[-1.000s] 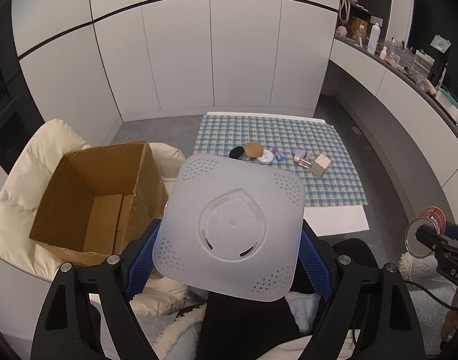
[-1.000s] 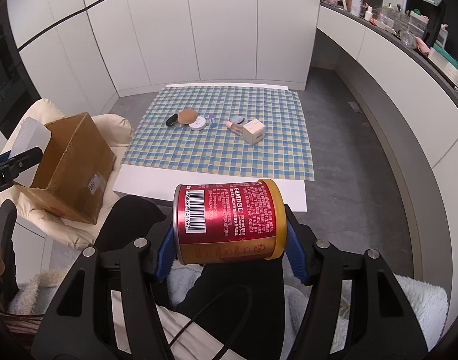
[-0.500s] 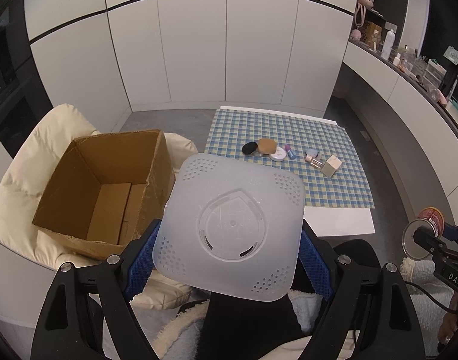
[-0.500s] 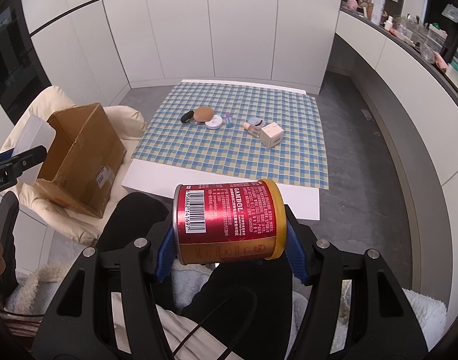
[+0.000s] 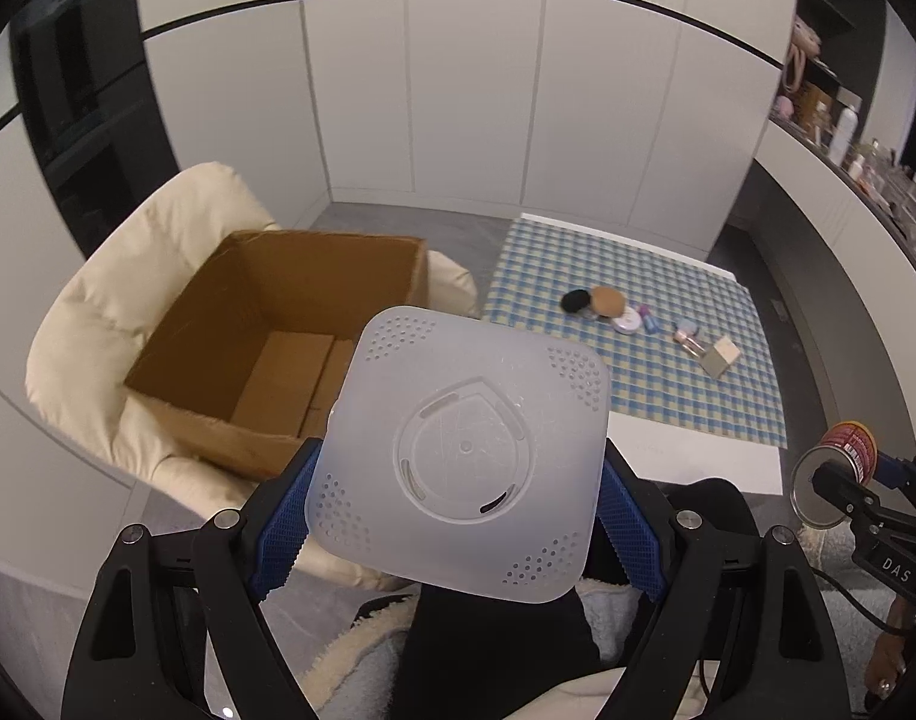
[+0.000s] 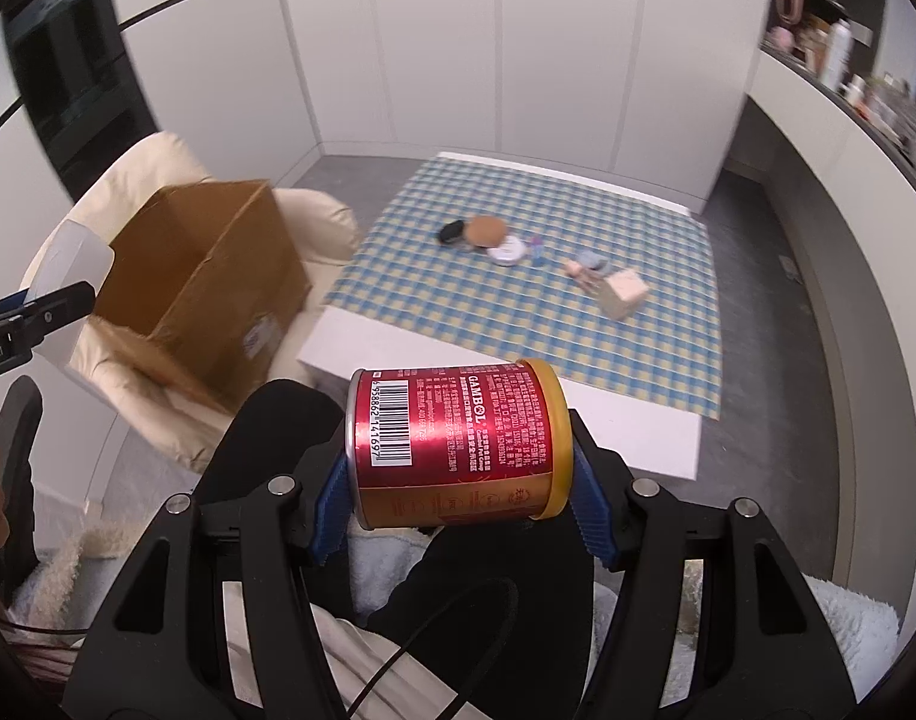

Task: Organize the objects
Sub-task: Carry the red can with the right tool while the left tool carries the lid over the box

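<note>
Holding the stiff, probably light translucent plastic lid [image 5: 461, 468] edge-on in your left gripper [image 5: 455, 516] near the open cardboard box [image 5: 278, 348], your right gripper [image 6: 455, 510] clamps the smooth, likely slippery red can [image 6: 455, 441] end to end

Lighting: even, soft indoor light, moderately bright; shadows faint. Glare: sheen on red can [image 6: 458, 441]. Distortion: strong fisheye bending of wall lines, black vignette at corners. Blur: right wrist view smeared across cardboard box [image 6: 209, 276] and checked cloth [image 6: 554, 282]; left wrist view sharper.
</note>
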{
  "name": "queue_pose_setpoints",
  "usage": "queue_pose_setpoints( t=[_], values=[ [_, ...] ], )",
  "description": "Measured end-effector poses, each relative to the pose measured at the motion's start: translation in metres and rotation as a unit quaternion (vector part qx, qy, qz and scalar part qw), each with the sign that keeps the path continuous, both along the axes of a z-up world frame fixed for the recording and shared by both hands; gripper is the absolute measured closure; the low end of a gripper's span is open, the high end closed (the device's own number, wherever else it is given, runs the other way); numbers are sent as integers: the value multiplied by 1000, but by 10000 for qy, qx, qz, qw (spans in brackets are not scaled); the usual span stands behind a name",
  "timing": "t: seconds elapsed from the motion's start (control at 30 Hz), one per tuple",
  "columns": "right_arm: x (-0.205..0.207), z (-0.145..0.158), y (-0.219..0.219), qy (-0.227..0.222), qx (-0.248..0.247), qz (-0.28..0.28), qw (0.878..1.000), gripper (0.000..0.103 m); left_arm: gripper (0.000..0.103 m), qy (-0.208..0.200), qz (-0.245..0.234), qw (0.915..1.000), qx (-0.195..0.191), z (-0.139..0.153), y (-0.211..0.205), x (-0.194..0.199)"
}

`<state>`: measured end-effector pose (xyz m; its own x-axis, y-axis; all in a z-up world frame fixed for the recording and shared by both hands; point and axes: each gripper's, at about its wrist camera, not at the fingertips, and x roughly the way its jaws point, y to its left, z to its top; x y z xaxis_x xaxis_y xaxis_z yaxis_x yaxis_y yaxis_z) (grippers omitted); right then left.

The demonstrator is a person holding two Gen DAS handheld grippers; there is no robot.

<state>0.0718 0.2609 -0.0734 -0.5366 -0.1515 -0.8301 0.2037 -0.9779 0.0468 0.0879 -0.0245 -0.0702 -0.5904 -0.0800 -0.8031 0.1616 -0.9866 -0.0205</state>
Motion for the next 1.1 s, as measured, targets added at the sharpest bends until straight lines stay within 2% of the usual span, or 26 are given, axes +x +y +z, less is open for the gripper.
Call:
queue_pose_setpoints(
  t=[0.5, 0.7, 1.1],
  values=[
    [-12, -4, -109, -28, 21, 1274, 9918, 39, 18, -34, 1205, 9927, -30, 6, -83, 52],
    [-7, -7, -143, -98, -2, 1660, 9861, 39, 18, -102, 1381, 9904, 16, 3, -93, 63],
    [-5, -2, -167, -40, -22, 1833, 9830, 39, 18, -52, 1352, 9908, -11, 9, -96, 62]
  ],
)
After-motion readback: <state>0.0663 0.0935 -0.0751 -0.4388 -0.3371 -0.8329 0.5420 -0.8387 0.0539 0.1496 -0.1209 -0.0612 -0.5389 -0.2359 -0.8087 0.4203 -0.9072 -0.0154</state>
